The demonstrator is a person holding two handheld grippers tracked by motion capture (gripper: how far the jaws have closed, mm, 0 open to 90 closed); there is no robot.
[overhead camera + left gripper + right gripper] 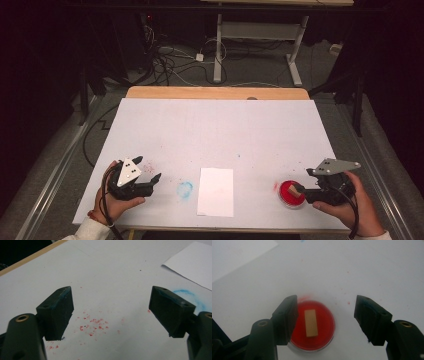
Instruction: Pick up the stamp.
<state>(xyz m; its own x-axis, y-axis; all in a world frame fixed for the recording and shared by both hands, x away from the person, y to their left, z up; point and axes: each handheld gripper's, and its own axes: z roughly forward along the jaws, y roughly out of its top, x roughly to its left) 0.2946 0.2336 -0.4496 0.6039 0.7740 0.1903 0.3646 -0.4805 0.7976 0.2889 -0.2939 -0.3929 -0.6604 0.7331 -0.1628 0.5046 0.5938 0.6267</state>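
Note:
A round red dish [312, 326] lies on the white table near the front right, with a small tan block [311, 323] standing in its middle. My right gripper [325, 311] hovers over it, open; the left jaw overlaps the dish's edge and neither pad touches the block. In the high view the dish [289, 196] sits just left of my right gripper [301, 192]. My left gripper [154, 181] rests at the front left, open with nothing between its jaws. In its own view my left gripper [110, 305] stands above red specks [93, 327].
A white sheet of paper [215, 191] lies front centre, with a blue smudged ring [185, 189] to its left. The white table cover [215, 130] ends at a wooden far edge [215, 92]. Beyond are cables and a desk frame [255, 45] on the floor.

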